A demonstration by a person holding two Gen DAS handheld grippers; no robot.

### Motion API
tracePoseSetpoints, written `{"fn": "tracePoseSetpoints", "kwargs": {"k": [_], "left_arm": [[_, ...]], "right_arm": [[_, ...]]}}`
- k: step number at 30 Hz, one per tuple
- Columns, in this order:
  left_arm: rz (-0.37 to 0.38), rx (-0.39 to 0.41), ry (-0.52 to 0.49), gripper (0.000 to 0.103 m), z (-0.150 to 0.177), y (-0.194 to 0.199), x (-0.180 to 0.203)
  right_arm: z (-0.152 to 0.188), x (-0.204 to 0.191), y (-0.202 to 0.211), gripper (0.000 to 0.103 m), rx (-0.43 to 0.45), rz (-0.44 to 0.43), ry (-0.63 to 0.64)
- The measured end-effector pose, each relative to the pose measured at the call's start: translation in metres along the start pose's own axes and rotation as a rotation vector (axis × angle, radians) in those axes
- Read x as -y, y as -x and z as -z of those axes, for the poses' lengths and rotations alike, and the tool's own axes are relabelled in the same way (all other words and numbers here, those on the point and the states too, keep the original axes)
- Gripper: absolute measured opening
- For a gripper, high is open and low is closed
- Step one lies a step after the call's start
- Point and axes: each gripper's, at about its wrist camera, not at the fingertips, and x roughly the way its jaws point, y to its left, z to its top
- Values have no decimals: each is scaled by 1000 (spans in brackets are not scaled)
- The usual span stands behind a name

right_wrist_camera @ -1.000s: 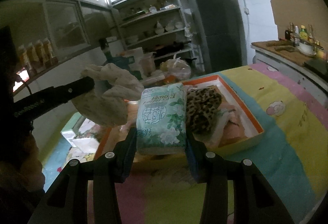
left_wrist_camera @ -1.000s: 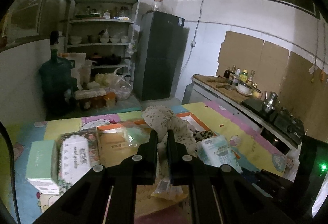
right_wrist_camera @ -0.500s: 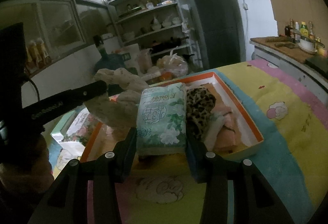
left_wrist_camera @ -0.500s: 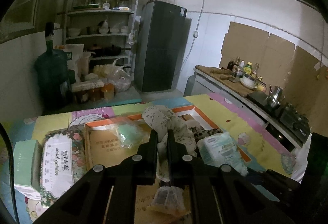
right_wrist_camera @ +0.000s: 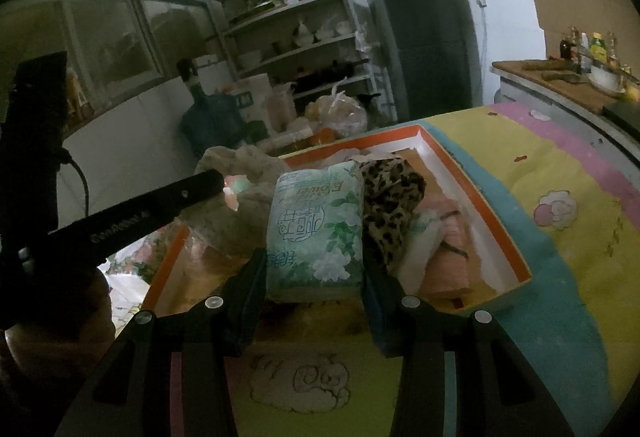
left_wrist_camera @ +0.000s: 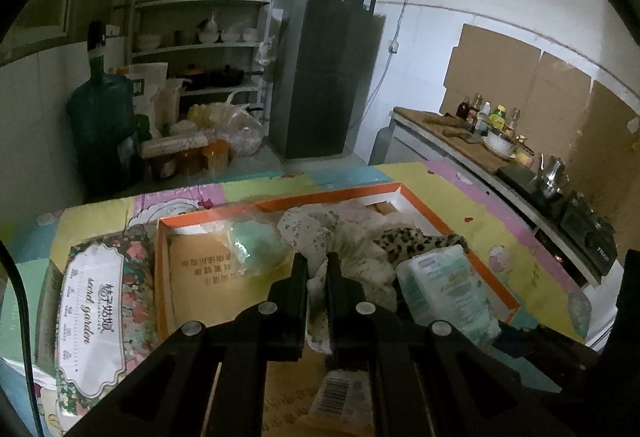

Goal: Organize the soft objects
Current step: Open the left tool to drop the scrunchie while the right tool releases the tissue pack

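1. Left gripper (left_wrist_camera: 317,269): jaws pinched fully together on the floral cloth (left_wrist_camera: 308,233). The cloth bunches above the fingertips and hangs over the middle of the orange-rimmed box (left_wrist_camera: 472,241).
2. Right gripper (right_wrist_camera: 314,269): jaws about half open and clamped on the tissue pack (right_wrist_camera: 316,229), held upright over the near edge of the box.
3. Already in the box: the leopard-print cloth (right_wrist_camera: 392,197) and some pink fabric (right_wrist_camera: 448,249) toward the right side; a bagged green item (left_wrist_camera: 256,245) lies toward the far left.
4. Advice: lower both into bare box floor, left of the leopard cloth. Set the pack flat against the near wall. Release the cloth only once it rests inside, so no tail drapes over the rim.
5. Risk: the two grippers are close; stagger the releases to avoid snagging the cloth on the pack.
6. Against one second ago: both grippers have come lower and nearer the box, which fills more of each view. The grips are unchanged. The floral cloth now sits low against the contents instead of hanging high.
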Motion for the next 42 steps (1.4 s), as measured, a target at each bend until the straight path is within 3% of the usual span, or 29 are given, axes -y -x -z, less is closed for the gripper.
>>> {"fn": "tracePoseSetpoints", "kwargs": {"k": [30, 33, 35, 42], "left_arm": [[-30, -106, 23, 10, 11, -43, -14], [-32, -97, 30, 16, 10, -43, -15], [-37, -100, 38, 29, 11, -44, -17], [-40, -82, 49, 45, 9, -38, -19]], "right_arm": [[-2, 5, -28, 48, -56, -10, -6], [-2, 5, -28, 48, -55, -10, -8], [-1, 5, -28, 48, -52, -10, -10], [-1, 5, -26, 52, -46, -12, -14]]}}
